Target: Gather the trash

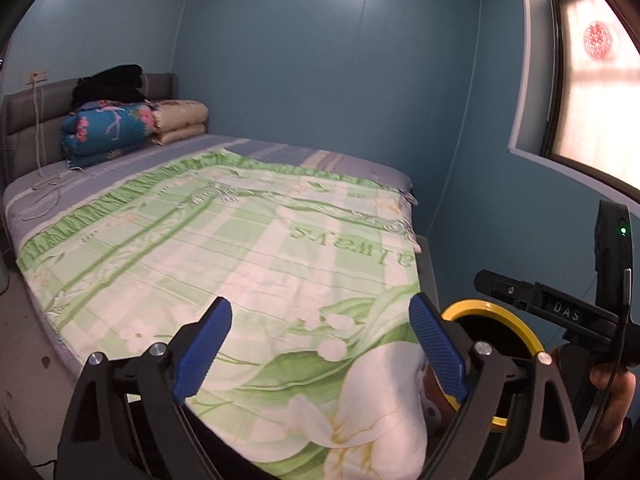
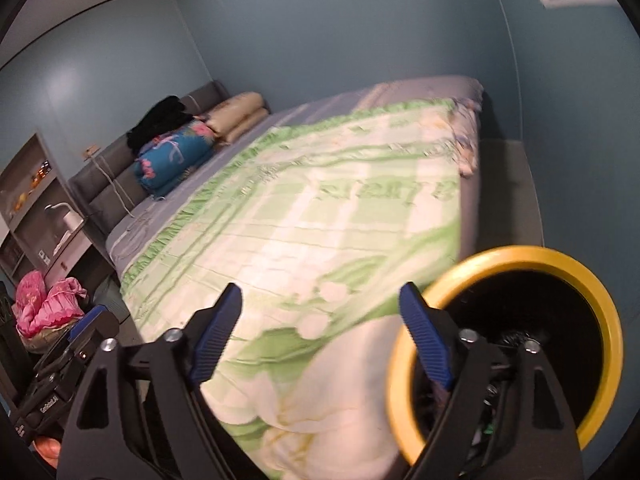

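Note:
A round trash bin with a yellow rim and a black liner stands at the foot corner of the bed, at the lower right of the right wrist view; it also shows in the left wrist view. My right gripper is open and empty, its right finger in front of the bin's rim. My left gripper is open and empty above the green floral quilt. The right gripper's body shows at the right of the left wrist view. No loose trash shows on the bed.
Folded blue and beige bedding with black clothes on top lies by the grey headboard. A white cable lies on the sheet. A shelf unit and pink bedding stand at the left. A window is at the right.

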A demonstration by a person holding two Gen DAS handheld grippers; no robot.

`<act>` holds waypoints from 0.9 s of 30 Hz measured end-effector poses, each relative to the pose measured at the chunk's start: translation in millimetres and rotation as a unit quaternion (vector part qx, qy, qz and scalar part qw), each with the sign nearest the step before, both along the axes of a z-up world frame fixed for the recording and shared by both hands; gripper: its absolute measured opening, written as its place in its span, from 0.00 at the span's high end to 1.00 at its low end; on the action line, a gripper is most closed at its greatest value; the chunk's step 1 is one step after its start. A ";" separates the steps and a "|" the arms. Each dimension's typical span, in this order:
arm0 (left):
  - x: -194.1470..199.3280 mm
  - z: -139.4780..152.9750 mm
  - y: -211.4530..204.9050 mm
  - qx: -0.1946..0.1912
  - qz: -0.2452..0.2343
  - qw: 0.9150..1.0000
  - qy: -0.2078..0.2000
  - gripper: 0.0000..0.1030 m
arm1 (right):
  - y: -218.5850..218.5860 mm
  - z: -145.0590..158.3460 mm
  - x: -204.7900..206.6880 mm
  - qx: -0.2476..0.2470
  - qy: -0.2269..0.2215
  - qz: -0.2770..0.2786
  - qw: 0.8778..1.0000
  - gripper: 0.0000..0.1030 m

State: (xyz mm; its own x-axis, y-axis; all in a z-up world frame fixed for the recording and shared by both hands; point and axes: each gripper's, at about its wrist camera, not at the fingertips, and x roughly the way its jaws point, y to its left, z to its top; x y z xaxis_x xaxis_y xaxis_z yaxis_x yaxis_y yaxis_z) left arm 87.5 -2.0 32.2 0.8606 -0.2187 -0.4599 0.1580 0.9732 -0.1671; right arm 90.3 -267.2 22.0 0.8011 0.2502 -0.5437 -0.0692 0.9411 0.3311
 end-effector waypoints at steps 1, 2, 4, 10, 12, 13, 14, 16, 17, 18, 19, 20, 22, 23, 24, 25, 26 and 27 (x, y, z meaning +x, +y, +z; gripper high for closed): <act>-5.3 4.0 6.0 0.000 0.007 1.000 -0.006 0.14 | 9.9 4.5 -5.9 -0.009 -0.015 -0.002 1.000 0.17; -10.5 7.4 11.3 0.000 0.012 1.000 -0.012 0.12 | 21.3 7.5 -13.4 -0.018 -0.029 -0.006 0.999 0.15; -23.2 14.5 20.9 0.003 0.023 0.999 -0.030 0.08 | 37.1 17.0 -27.5 -0.034 -0.064 -0.009 0.997 0.10; -55.7 27.6 31.0 0.020 0.048 0.995 -0.082 0.08 | 75.1 29.2 -65.1 -0.068 -0.134 -0.029 0.988 0.08; -63.3 28.3 31.5 0.024 0.052 0.994 -0.089 0.08 | 76.1 35.7 -69.1 -0.073 -0.143 -0.028 0.987 0.08; -66.8 28.3 31.6 0.025 0.053 0.994 -0.091 0.08 | 81.7 34.7 -75.6 -0.076 -0.151 -0.027 0.985 0.08; -70.6 28.2 31.5 0.025 0.056 0.994 -0.095 0.08 | 79.0 37.3 -76.3 -0.075 -0.153 -0.025 0.985 0.08; -77.3 27.4 30.3 0.026 0.065 0.992 -0.103 0.08 | 80.5 37.0 -82.3 -0.073 -0.159 -0.031 0.984 0.08; -80.2 27.2 30.4 0.022 0.068 0.992 -0.106 0.08 | 80.6 37.2 -84.2 -0.078 -0.161 -0.036 0.983 0.08; -82.9 27.4 30.9 0.017 0.072 0.992 -0.107 0.08 | 83.0 37.0 -87.8 -0.087 -0.166 -0.042 0.981 0.08; -85.7 27.0 32.1 0.012 0.073 0.991 -0.107 0.08 | 85.7 36.4 -91.2 -0.099 -0.171 -0.051 0.979 0.08; -88.3 26.4 33.0 0.008 0.074 0.992 -0.106 0.08 | 87.7 35.8 -95.9 -0.103 -0.174 -0.059 0.978 0.08; -91.7 24.3 32.9 0.004 0.075 0.991 -0.107 0.08 | 86.7 33.4 -98.8 -0.097 -0.171 -0.063 0.979 0.08; -93.3 22.7 32.8 0.004 0.076 0.991 -0.106 0.08 | 84.8 31.5 -98.4 -0.093 -0.165 -0.064 0.980 0.08; -94.6 20.8 32.5 0.003 0.077 0.992 -0.104 0.08 | 83.0 30.3 -98.8 -0.093 -0.161 -0.065 0.980 0.08; -94.7 19.6 32.3 0.002 0.076 0.992 -0.100 0.08 | 81.8 29.0 -98.4 -0.092 -0.158 -0.065 0.981 0.08; -94.8 17.9 31.7 0.001 0.076 0.992 -0.097 0.08 | 80.2 27.1 -98.2 -0.090 -0.153 -0.066 0.982 0.08; -95.0 16.1 31.1 0.001 0.077 0.993 -0.095 0.08 | 79.1 26.3 -98.3 -0.089 -0.150 -0.066 0.982 0.08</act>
State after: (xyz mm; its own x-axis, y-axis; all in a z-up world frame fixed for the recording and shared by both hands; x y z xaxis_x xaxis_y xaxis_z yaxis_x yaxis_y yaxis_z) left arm -7.5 29.1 48.3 0.9547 -0.0778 -0.2871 0.0364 0.9885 -0.1468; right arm -8.0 -188.1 48.3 0.9514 0.0552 -0.3030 -0.0115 0.9895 0.1443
